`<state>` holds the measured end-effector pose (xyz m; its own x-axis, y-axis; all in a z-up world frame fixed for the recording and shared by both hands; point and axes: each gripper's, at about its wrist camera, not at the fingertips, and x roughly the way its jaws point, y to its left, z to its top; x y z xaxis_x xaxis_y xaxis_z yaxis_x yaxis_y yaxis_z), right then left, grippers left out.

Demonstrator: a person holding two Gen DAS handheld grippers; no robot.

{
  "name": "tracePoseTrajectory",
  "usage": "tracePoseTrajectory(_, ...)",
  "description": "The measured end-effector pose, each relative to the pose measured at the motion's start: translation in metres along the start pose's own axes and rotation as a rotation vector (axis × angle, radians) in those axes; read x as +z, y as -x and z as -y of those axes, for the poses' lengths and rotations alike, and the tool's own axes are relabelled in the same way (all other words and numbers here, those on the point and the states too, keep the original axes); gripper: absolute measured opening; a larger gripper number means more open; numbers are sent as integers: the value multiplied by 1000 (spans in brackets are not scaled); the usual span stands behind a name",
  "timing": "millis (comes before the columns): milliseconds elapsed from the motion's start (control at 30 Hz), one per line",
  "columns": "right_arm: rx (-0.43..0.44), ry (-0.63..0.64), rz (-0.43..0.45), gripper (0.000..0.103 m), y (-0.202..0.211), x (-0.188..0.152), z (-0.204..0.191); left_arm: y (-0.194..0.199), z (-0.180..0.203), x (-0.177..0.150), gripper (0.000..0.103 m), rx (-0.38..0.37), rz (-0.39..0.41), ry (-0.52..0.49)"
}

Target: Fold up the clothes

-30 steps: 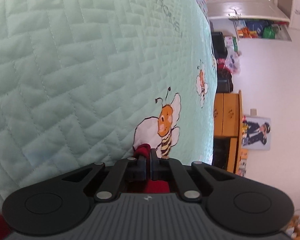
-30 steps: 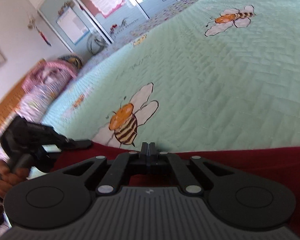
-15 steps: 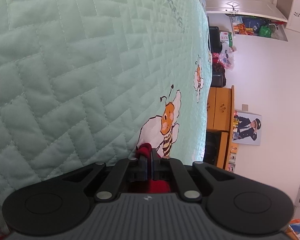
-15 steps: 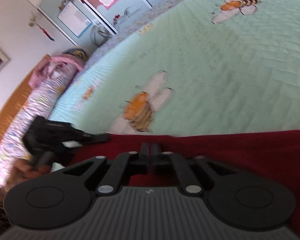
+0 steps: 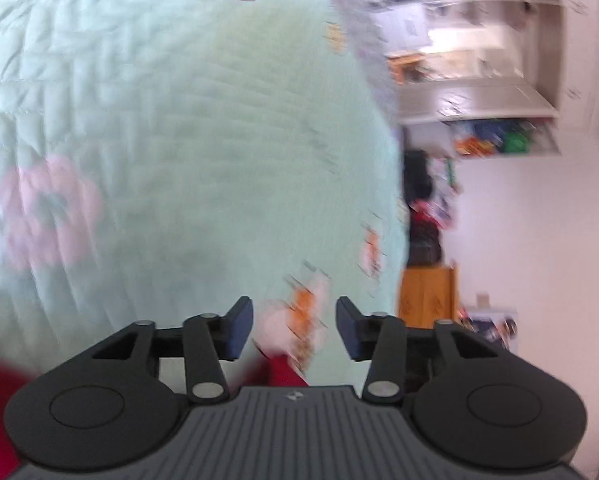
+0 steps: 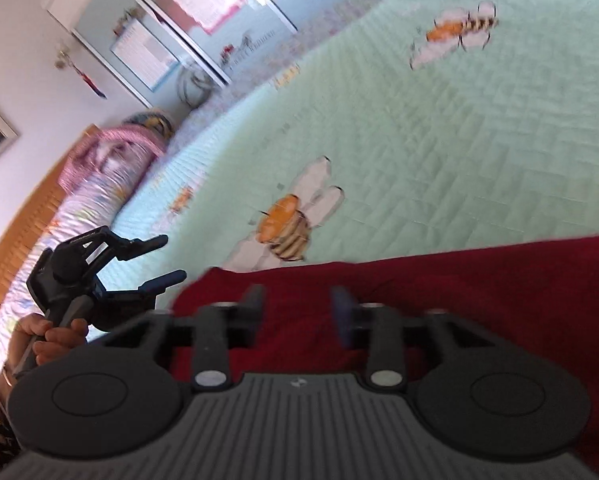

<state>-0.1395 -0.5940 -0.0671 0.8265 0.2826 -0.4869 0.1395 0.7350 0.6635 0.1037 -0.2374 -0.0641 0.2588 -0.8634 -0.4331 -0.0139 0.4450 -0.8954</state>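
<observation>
Red garment (image 6: 439, 300) flat on quilt (image 6: 459, 140), left gripper (image 5: 294, 330) and right gripper (image 6: 297, 312) fingers opening, empty.

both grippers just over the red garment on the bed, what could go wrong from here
1. The red garment lies loose on the quilt; both grippers' jaws are opening with nothing pressed between them, so the laid edge may spring back or wrinkle.
2. The right gripper hangs low over the cloth and could snag it.
3. The left gripper sits near the garment's corner and might drag it.
</observation>
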Motion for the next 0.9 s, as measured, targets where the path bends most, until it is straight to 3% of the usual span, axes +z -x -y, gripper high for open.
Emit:
tracePoseTrajectory(100, 97, -97, 14, 53, 20, -15, 9, -14, 25, -42, 60, -21, -131, -114)
tracePoseTrajectory(200, 126, -172, -1, 56, 25, -25, 16, -36, 23, -72, 60, 58, -216, -176)
tracePoseTrajectory(267, 71, -185, -17, 56, 24, -30, 23, -48, 5, -78, 57, 153, -205, -168)
tracePoseTrajectory(300, 37, -190, -29, 53, 22, -32, 29, -49, -4, -78, 45, 163, -191, -139)
tracePoseTrajectory(333, 31, -212, -28, 44, 22, -34, 35, -46, -11, -77, 42, 150, -172, -100)
tracePoseTrajectory(400, 22, -251, -13, 46, 33, -34, 37, -39, -21, -77, 42, 135, -136, -48)
tracePoseTrajectory(433, 30, -245, 2, 55, 41, -34, 34, -35, -19, -79, 42, 148, -121, -62)
tracePoseTrajectory(467, 42, -235, 17, 61, 49, -35, 31, -31, -15, -82, 44, 163, -108, -80)
tracePoseTrajectory(600, 110, -242, 69, 62, 80, -43, 28, -16, 10, -101, 61, 186, -89, -191)
tracePoseTrajectory(700, 79, -314, 88, 65, 90, -55, 54, -22, 15, -111, 69, 248, -116, -269)
tracePoseTrajectory(733, 66, -339, 94, 65, 93, -59, 63, -26, 11, -112, 69, 258, -113, -265)
tracePoseTrajectory(800, 64, -390, 111, 54, 98, -65, 77, -31, 2, -110, 69, 233, -83, -216)
tracePoseTrajectory(900, 113, -429, 148, 59, 104, -63, 79, -29, 2, -108, 69, 232, -52, -155)
